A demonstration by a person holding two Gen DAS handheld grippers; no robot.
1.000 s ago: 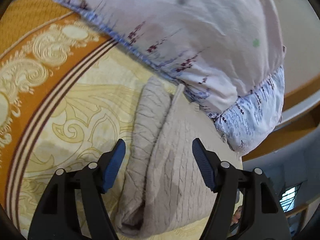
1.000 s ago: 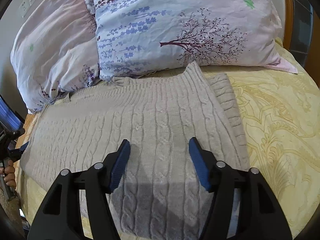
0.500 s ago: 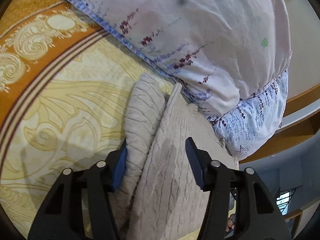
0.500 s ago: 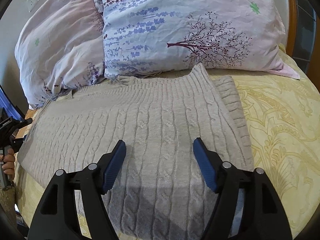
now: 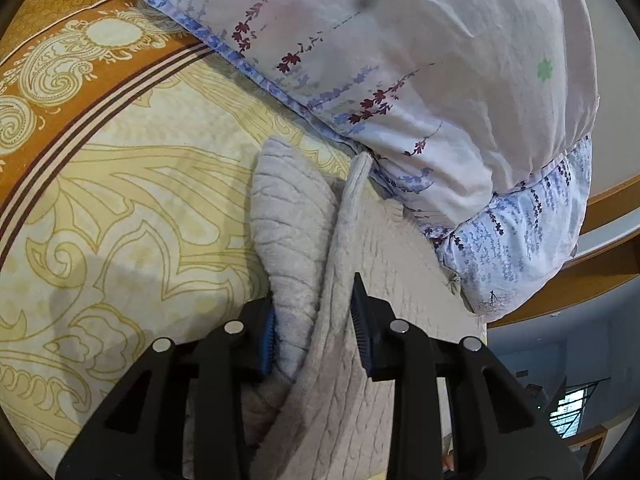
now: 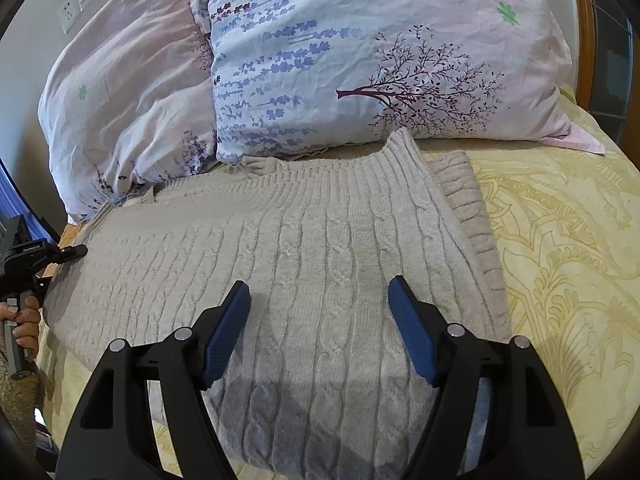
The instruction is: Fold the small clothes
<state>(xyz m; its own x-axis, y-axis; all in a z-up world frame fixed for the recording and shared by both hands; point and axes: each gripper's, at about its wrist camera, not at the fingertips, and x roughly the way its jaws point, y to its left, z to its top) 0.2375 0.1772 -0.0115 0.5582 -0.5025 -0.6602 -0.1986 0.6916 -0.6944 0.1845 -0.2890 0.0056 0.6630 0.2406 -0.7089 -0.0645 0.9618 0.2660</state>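
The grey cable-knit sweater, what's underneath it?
The cable-knit sweater lies on a yellow patterned bedspread, visible around its edges. Anything directly beneath the knit is covered.

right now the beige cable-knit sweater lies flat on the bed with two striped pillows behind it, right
Not quite: the pillows are not striped. The right wrist view shows them printed with lavender sprigs and a tree. The rest holds: the beige cable-knit sweater lies flat on the bed with both behind it.

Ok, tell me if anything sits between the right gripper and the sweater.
Nothing visible does. The right gripper is open over the bare knit of the sweater; the pillows lie beyond its far edge.
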